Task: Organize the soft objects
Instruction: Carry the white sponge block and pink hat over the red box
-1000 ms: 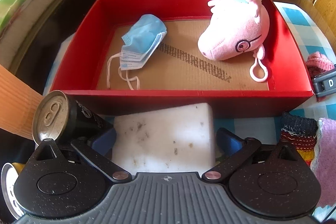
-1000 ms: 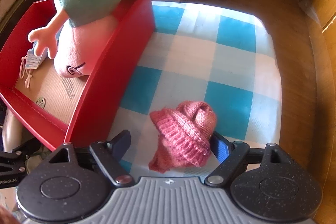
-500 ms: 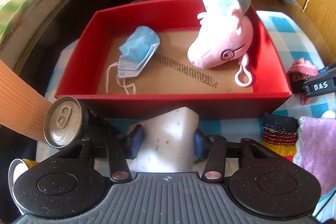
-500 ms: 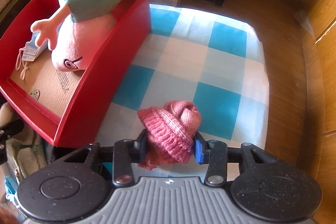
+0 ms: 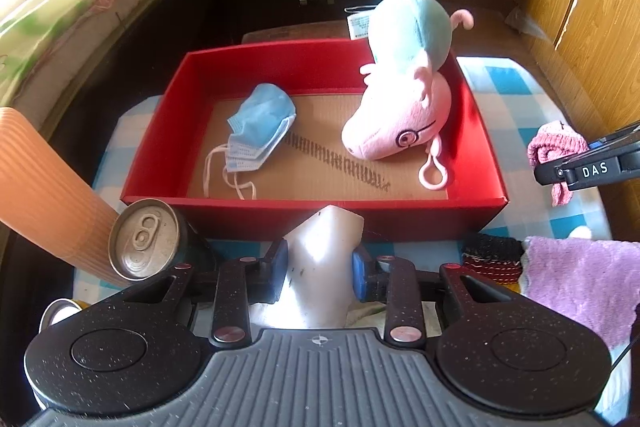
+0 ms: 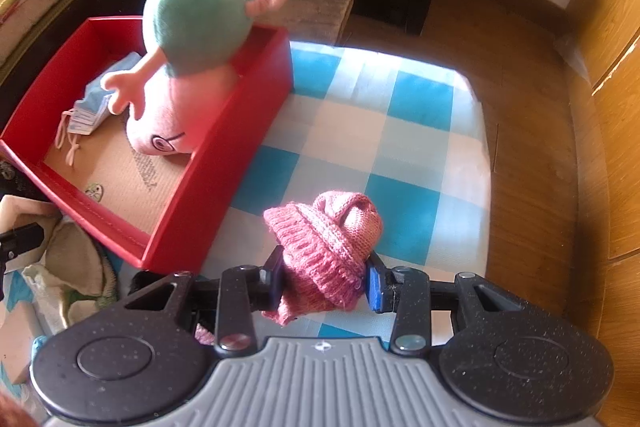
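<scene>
Blue-and-white checked cloth (image 6: 400, 143) covers the bench, where a red box (image 5: 472, 131) holds a plush pig (image 5: 404, 107) and a blue face mask (image 5: 260, 123). Left gripper (image 5: 319, 269) is squeezed onto a white sponge (image 5: 324, 251) just before the box's near wall, beside a drink can (image 5: 144, 239). Right gripper (image 6: 324, 277) is clamped on a pink knitted hat (image 6: 324, 243), beside the box.

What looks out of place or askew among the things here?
The plush pig stands head-down in the red box, legs poking above the rim. A drink can lies on its side in front of the box, a hard item among soft ones.
</scene>
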